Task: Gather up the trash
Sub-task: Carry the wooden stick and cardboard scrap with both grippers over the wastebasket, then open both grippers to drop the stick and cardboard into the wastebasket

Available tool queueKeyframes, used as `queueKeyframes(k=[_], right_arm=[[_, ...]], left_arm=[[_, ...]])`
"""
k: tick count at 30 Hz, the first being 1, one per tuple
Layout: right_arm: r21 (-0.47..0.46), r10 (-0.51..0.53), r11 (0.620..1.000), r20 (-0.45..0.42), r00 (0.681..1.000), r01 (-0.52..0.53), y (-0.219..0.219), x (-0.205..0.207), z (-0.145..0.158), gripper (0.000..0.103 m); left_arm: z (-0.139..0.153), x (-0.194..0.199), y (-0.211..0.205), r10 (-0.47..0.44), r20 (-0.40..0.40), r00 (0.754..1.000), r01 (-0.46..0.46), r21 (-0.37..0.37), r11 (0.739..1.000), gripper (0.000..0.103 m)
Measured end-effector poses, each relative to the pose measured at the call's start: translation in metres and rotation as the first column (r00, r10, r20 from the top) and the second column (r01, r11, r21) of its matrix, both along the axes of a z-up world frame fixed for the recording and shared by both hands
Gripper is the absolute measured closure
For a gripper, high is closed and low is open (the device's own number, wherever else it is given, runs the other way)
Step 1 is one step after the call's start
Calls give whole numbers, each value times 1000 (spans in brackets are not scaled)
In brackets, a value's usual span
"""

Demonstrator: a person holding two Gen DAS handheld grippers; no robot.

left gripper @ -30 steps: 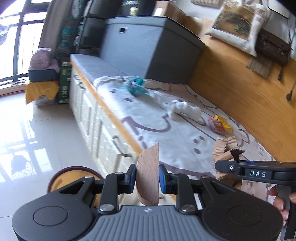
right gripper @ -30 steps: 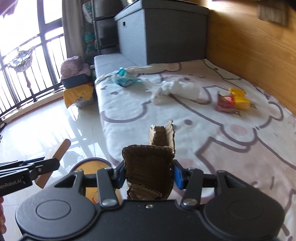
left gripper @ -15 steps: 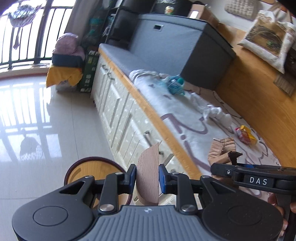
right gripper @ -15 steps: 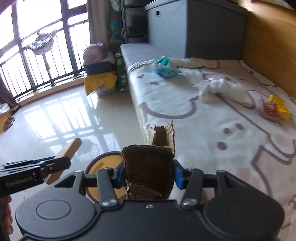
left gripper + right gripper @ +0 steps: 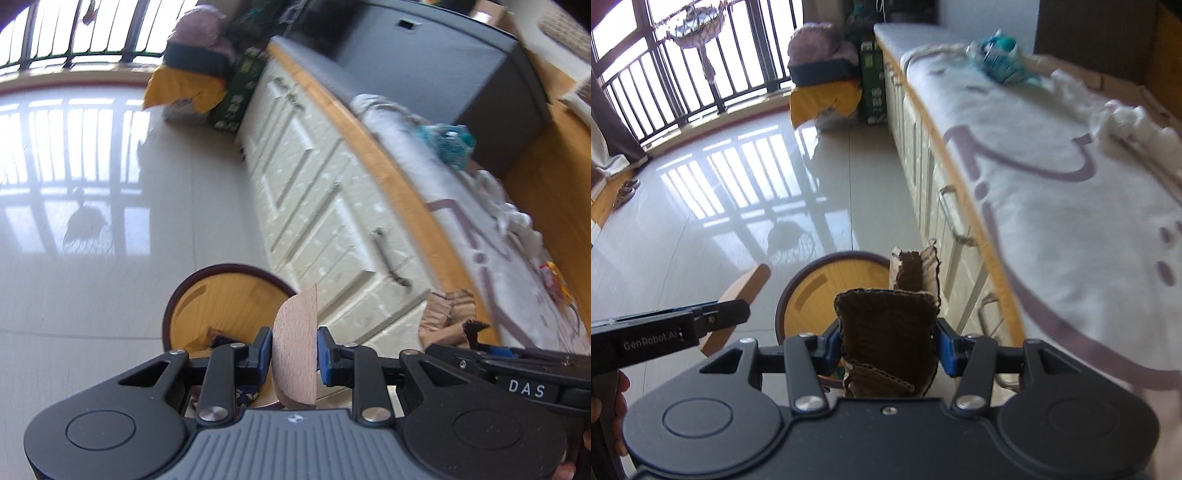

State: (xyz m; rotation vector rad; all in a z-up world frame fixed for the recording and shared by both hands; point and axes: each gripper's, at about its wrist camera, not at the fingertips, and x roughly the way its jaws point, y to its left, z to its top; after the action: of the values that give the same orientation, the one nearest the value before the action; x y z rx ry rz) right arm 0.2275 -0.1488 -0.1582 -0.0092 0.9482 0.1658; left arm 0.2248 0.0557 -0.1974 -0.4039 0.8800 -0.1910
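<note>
My left gripper (image 5: pixel 294 350) is shut on a flat wooden piece (image 5: pixel 295 347) with a rounded top, held above the floor. It also shows in the right wrist view (image 5: pixel 738 295). My right gripper (image 5: pixel 888 339) is shut on a crumpled brown cardboard piece (image 5: pixel 888 332), also seen in the left wrist view (image 5: pixel 448 314). A round bin (image 5: pixel 221 295) with a dark rim and yellow-wood inside stands on the floor below both grippers, beside the bench drawers; it shows in the right wrist view (image 5: pixel 820 284) too. Some trash lies in its bottom.
A bench with white drawers (image 5: pixel 325 206) carries a white printed mat (image 5: pixel 1071 206). On it lie a teal wrapper (image 5: pixel 999 57), white crumpled tissue (image 5: pixel 1134 125) and a red-yellow packet (image 5: pixel 552 275). Glossy tiled floor (image 5: pixel 720 206) stretches to the balcony railing. A yellow-covered pile (image 5: pixel 823 96) stands by the bench end.
Both grippers have swung left and down, away from the mat and toward the floor. The bin now sits closer and more central under both held pieces. Both grips are unchanged.
</note>
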Motion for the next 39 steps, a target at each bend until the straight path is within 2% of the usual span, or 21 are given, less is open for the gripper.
queueKeyframes(k=[10, 16, 19, 22, 27, 34, 36, 39], right_arm=[[20, 24, 1000, -96, 995, -22, 16, 30, -52, 51], [23, 31, 999, -133, 991, -28, 21, 48, -77, 51], [36, 27, 999, -153, 988, -21, 22, 57, -88, 51], [34, 27, 999, -161, 987, -22, 24, 63, -97, 51], [28, 22, 999, -176, 984, -18, 26, 71, -108, 51], [43, 9, 999, -204, 979, 0, 26, 85, -122, 50], [51, 9, 999, -205, 979, 2, 26, 89, -125, 50], [68, 20, 998, -190, 982, -8, 29, 95, -127, 46]], left_arm=[[-67, 45, 33, 132, -158, 979, -153, -130, 980, 76], [-109, 62, 26, 148, -267, 952, -190, -138, 972, 76], [-126, 65, 25, 173, -293, 940, -219, -133, 967, 77], [-137, 69, 25, 196, -283, 939, -235, -110, 966, 76], [-153, 75, 27, 196, -325, 925, -232, -75, 970, 63], [-157, 74, 30, 189, -357, 915, -196, 17, 981, 62], [-155, 73, 32, 192, -359, 913, -188, 46, 981, 53], [-150, 71, 36, 197, -353, 915, -179, 84, 980, 45]])
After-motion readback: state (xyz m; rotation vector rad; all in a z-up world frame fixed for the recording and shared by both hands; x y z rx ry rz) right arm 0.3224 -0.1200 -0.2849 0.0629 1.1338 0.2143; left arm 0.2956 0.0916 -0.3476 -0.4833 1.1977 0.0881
